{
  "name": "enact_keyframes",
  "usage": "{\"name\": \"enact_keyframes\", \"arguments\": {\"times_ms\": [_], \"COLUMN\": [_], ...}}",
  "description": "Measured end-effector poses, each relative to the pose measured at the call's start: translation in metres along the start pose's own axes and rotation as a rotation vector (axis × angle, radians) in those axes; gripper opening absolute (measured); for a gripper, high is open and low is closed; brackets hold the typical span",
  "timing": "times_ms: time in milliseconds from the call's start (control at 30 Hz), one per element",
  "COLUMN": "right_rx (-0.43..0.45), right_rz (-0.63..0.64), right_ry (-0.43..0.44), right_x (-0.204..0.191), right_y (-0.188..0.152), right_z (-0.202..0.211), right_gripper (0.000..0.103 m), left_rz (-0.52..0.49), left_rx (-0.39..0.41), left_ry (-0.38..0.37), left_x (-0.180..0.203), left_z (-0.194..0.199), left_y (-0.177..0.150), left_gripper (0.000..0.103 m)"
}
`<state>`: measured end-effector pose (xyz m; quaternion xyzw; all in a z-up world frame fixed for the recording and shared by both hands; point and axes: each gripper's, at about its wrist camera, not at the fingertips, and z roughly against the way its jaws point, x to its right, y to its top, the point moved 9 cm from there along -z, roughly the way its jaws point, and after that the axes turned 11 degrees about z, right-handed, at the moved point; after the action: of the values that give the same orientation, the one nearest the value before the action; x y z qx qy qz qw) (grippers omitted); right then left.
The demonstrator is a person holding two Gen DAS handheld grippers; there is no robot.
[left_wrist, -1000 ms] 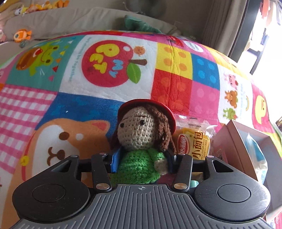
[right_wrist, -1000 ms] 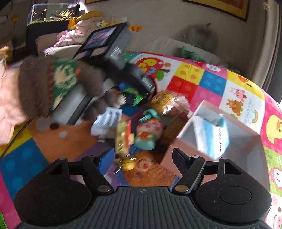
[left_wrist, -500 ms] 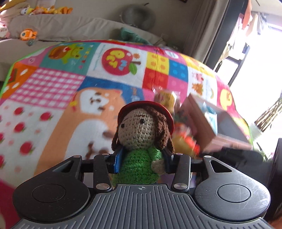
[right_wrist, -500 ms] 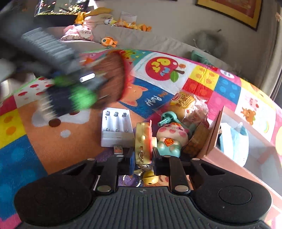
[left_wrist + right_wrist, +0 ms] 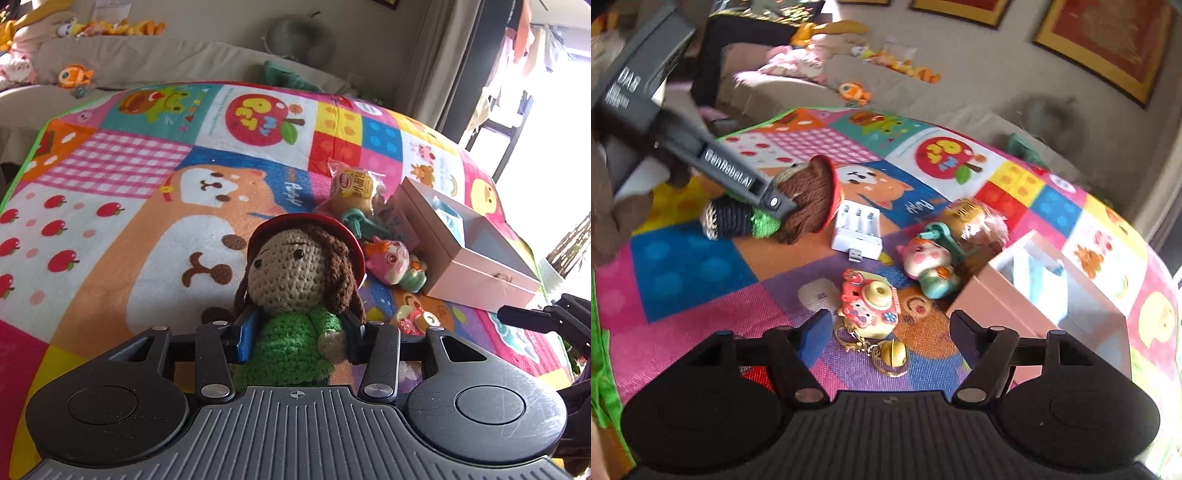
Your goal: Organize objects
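The left gripper (image 5: pixel 295 332) clamps the crochet doll (image 5: pixel 301 280) for boxing, while the right gripper (image 5: pixel 884 332) hovers open-fingered over the camera keychain (image 5: pixel 868 304).

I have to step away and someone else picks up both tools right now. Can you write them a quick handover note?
Left tool: shut on the crochet doll, held up above the play mat.
Right tool: open, holding nothing, hovering over the camera keychain.
On the mat: white charger, pig figure, bread packet, all beside the pink box.
Done: a blue packet lies in the box.
Left: doll, keychain, charger, pig and bread are all outside the box; probably they go in.
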<state>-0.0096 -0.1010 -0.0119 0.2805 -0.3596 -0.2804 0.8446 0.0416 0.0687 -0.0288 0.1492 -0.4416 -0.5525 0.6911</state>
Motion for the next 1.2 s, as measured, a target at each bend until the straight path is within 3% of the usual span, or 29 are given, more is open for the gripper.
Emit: {"name": "enact_keyframes", "arguments": {"times_ms": [267, 400, 467, 533, 633, 733, 833, 967, 1000, 1033, 1067, 1200], "right_rx": [-0.072, -0.111, -0.14, -0.13, -0.09, -0.05, -0.048, -0.113, -0.112, -0.115, -0.119, -0.084], "right_rz": [-0.14, -0.022, -0.021, -0.104, -0.289, -0.378, -0.356, -0.372, -0.385, -0.382, -0.379, -0.34], "right_ry": [-0.012, -0.158, -0.215, -0.17, -0.017, 0.047, 0.04, 0.052, 0.057, 0.066, 0.062, 0.058], "right_x": [0.003, 0.017, 0.032, 0.042, 0.046, 0.042, 0.034, 0.029, 0.03, 0.03, 0.03, 0.03], "right_y": [-0.003, -0.016, -0.025, -0.029, -0.023, -0.01, 0.001, -0.003, -0.004, -0.006, -0.007, -0.014], "right_z": [-0.033, -0.037, -0.033, -0.024, -0.018, -0.029, -0.049, -0.074, -0.072, -0.069, -0.063, -0.03], "right_gripper": [0.071, 0.071, 0.071, 0.071, 0.071, 0.071, 0.071, 0.071, 0.071, 0.063, 0.061, 0.06], "left_rz": [-0.005, -0.003, -0.002, -0.002, 0.0, -0.007, -0.016, -0.025, -0.028, -0.03, -0.031, -0.038], "left_rx": [0.012, 0.007, 0.007, 0.007, 0.006, 0.002, 0.0, -0.006, -0.009, -0.011, -0.013, -0.015], "left_ry": [0.01, 0.003, 0.004, 0.006, 0.011, 0.017, 0.023, 0.032, 0.034, 0.036, 0.038, 0.054], "left_x": [0.002, 0.002, 0.002, 0.002, 0.001, 0.001, 0.002, 0.004, 0.004, 0.004, 0.004, 0.006], "left_z": [0.0, 0.001, 0.001, 0.0, 0.0, 0.001, 0.001, 0.0, 0.0, 0.0, 0.0, 0.0], "left_y": [-0.003, -0.004, -0.004, -0.004, -0.004, -0.005, -0.005, -0.005, -0.005, -0.005, -0.005, -0.006], "left_gripper": [0.05, 0.05, 0.05, 0.05, 0.05, 0.05, 0.05, 0.05, 0.05, 0.05, 0.05, 0.05]}}
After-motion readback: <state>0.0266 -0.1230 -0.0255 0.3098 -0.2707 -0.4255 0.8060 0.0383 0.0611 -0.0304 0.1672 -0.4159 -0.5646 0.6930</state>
